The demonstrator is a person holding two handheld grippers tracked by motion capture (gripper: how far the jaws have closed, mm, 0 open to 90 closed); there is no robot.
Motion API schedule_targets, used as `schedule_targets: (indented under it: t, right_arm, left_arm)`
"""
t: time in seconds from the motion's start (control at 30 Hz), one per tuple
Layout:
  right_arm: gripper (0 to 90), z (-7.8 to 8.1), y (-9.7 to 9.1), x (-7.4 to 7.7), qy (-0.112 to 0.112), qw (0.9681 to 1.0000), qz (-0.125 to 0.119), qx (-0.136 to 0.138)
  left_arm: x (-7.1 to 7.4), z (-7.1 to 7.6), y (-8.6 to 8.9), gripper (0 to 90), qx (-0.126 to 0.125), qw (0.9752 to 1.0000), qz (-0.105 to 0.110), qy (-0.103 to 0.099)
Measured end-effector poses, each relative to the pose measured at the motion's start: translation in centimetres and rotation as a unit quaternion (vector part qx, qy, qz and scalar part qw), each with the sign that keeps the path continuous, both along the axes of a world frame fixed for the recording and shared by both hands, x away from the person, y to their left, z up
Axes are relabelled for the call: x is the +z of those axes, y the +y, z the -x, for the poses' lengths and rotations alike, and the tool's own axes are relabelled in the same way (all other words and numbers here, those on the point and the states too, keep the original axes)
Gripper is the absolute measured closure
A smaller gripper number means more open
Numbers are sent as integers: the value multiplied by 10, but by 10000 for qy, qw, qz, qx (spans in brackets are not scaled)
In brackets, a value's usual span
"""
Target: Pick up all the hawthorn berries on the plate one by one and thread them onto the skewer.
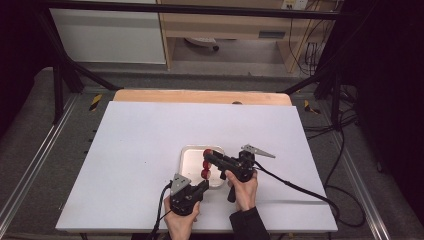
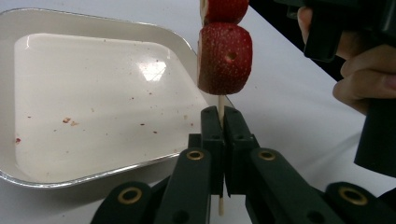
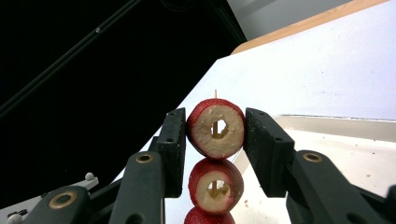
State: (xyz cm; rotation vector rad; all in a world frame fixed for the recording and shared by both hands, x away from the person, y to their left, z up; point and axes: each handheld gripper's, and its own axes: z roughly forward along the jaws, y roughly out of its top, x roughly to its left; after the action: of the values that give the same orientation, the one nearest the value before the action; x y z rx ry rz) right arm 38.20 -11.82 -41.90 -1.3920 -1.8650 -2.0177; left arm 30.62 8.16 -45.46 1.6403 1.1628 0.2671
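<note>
1. The left gripper [image 2: 219, 126] has its jaws fully closed on the bare lower end of a thin wooden skewer [image 2: 220, 105]. The stick's tip pokes out below the jaws.
2. On the skewer sit red fruit pieces [image 2: 225, 58]. In the left gripper view the upper piece is cut off by the top edge.
3. The right gripper [image 3: 215, 133] has its jaws partly open, one on each side of the top fruit piece [image 3: 215, 128]. The left jaw touches the fruit; whether the right jaw presses on it is hard to tell.
4. In the right gripper view, a lower piece [image 3: 215, 185] is seen whole, and a third is cut off by the bottom edge.
5. The skewer is held above the near right corner of a shallow white tray [image 2: 93, 116], which lies on the white table [image 1: 140, 150] towards its near edge.
6. In the high view, both grippers [image 1: 202, 187] [image 1: 207, 156] hide most of the stick and part of the tray.
</note>
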Motion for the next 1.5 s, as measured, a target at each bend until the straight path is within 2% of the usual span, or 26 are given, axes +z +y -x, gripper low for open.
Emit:
schedule_targets:
  t: [0.13,0.23,0.33,0.47,0.57,0.7,0.83,0.97,1.1,1.17,1.3,1.4,1.5]
  right_arm:
    - [602,0,-1,1,35,9999,122,25]
    - [591,0,-3,3,-37,9998,215,41]
    - [485,2,-5,7,-238,9989,400,-58]
    - [353,0,-8,11,-333,9970,703,-4]
    - [241,-2,-13,14,-408,9944,975,1]
    - [125,-5,-19,16,-472,9878,1471,191]
    - [62,-7,-25,18,-618,9775,1988,336]
    - [38,-5,-33,19,-753,9657,2440,464]
    - [20,-3,-44,17,-736,9611,2622,455]
    - [10,-2,-49,14,-697,9571,2781,422]
    - [5,2,-63,7,-652,9515,2984,363]
    - [6,5,-72,3,-644,9492,3065,305]
    - [6,7,-83,-3,-522,9489,3099,265]
  left_arm:
    - [-2,-1,-1,884,-50,9999,-95,-30]
    - [-1,0,1,884,-62,9998,-133,-97]
    - [0,-1,6,884,-53,9998,-178,-93]
    - [0,-2,10,884,-57,9995,-293,-102]
    - [1,-2,15,884,-68,9993,-360,-111]
    - [3,-2,20,884,-117,9988,-455,-163]
    - [6,-2,26,884,-234,9977,-583,-242]
    - [9,-4,33,883,-303,9971,-651,-238]
    - [13,-6,39,883,-343,9963,-758,-237]
    - [15,-7,41,883,-394,9957,-813,-222]
    - [20,-9,43,883,-492,9942,-928,-235]
    - [24,-11,45,883,-548,9932,-997,-232]
    - [29,-15,47,882,-581,9923,-1073,-220]
